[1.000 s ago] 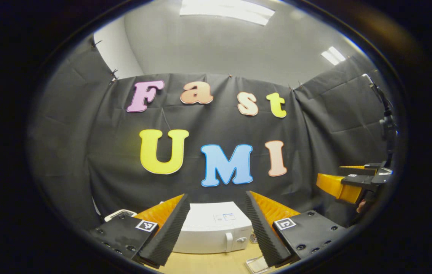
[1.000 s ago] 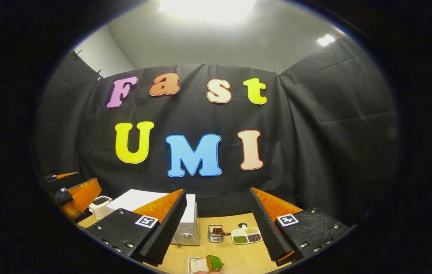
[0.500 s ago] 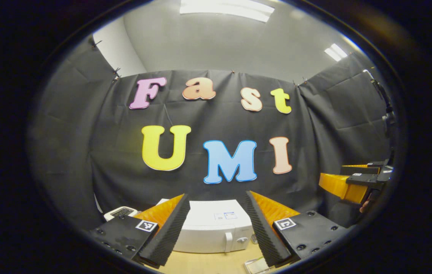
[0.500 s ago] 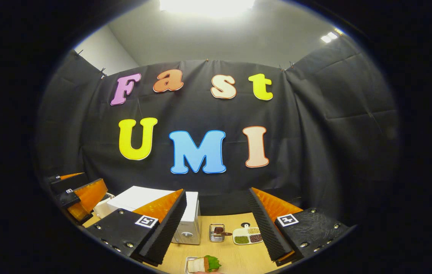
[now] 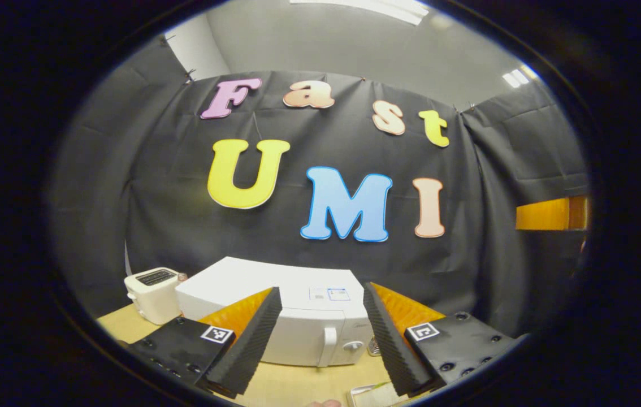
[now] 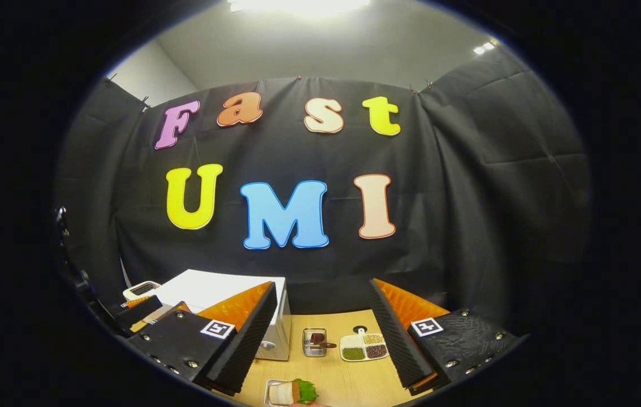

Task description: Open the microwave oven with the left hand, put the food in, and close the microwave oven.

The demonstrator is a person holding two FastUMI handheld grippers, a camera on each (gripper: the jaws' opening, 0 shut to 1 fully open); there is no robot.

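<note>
The left gripper is held with fingers apart, the closed microwave oven framed between them; its top sticker cannot be read. Between the right gripper's parted fingers the food is seen nearest on the worktop, a divided dish beyond.

At ten o'clock I see a white toaster; at six, a small wire basket beside a compartment dish.

Bright ceiling lights glare overhead; focus sharp, edges bent by fisheye.
</note>
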